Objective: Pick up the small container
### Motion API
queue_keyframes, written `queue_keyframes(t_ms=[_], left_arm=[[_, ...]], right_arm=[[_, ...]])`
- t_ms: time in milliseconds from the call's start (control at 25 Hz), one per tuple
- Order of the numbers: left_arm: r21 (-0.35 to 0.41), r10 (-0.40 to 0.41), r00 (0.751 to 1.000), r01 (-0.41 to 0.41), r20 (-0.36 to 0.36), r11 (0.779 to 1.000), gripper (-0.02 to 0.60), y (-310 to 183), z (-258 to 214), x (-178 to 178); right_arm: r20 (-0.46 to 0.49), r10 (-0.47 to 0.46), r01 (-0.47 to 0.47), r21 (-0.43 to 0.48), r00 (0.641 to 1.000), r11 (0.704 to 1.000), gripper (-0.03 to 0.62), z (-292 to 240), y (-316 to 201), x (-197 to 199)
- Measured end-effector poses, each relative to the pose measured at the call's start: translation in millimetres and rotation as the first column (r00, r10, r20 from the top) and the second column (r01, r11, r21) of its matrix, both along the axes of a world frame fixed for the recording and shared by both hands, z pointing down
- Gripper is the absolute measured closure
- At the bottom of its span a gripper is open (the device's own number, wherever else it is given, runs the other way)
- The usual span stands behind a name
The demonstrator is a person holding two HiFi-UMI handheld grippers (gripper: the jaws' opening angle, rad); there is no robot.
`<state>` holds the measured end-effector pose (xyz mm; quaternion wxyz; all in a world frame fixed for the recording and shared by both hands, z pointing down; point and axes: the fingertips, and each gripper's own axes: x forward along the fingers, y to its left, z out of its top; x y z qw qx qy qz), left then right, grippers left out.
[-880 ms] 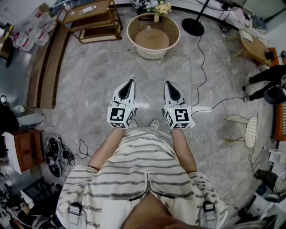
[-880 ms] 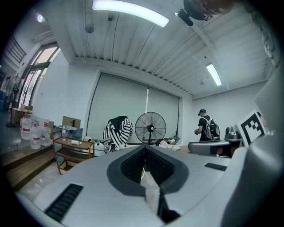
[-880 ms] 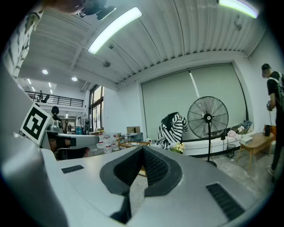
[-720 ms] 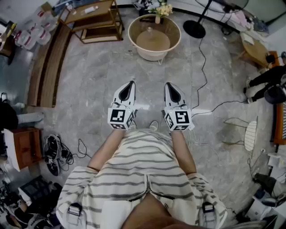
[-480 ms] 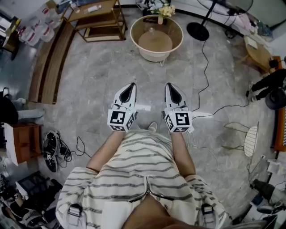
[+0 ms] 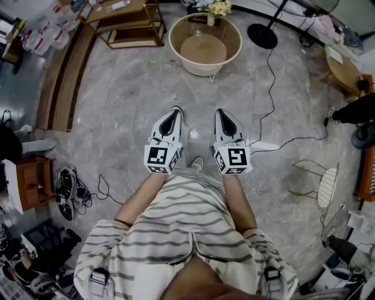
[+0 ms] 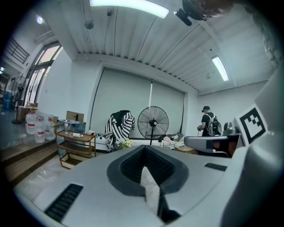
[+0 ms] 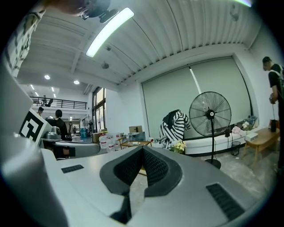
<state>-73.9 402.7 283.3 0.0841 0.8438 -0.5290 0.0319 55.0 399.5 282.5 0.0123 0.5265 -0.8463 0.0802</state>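
Note:
My left gripper point(image 6: 174, 111) and right gripper point(image 6: 220, 111) are held side by side in front of my striped shirt, above the marble floor, both pointing ahead. Each one's jaws meet at the tip with nothing between them, as the left gripper view point(image 7: 144, 149) and the right gripper view point(image 8: 143, 149) show. Well ahead stands a round glass table point(image 6: 176, 44). A small clear container point(image 6: 198, 37) stands on its top, next to a vase of flowers point(image 6: 215, 10). Both grippers are far from it.
A wooden shelf unit point(image 6: 126, 23) and water bottles point(image 6: 47, 35) stand at the far left. A fan's base point(image 6: 262, 36) and its cable point(image 6: 270, 76) lie right of the table. A wire chair point(image 6: 325, 181) is at right, shoes point(image 6: 64, 193) at left. A person point(image 7: 207, 124) stands far off.
Both grippers keep their side-by-side pose and stay shut. The head view has drifted slightly, and the left gripper has edged a little toward the right one.

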Motion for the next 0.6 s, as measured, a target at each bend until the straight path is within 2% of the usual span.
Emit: queue_keyframes(t_ms=[320,600], left_arm=[[-0.002,-0.016,1.000,0.016,-0.018,1.000,0.583,-98,17,-11],[-0.014,0.033,0.999,-0.033,-0.033,0.999,0.583,-212,5,-15]], right_arm=[[-0.037,0.000,0.000,0.009,0.999,1.000,0.585,8,-92,-10],[-0.046,0.022,-0.023,-0.011,0.999,1.000,0.585,-4,-199,-24]])
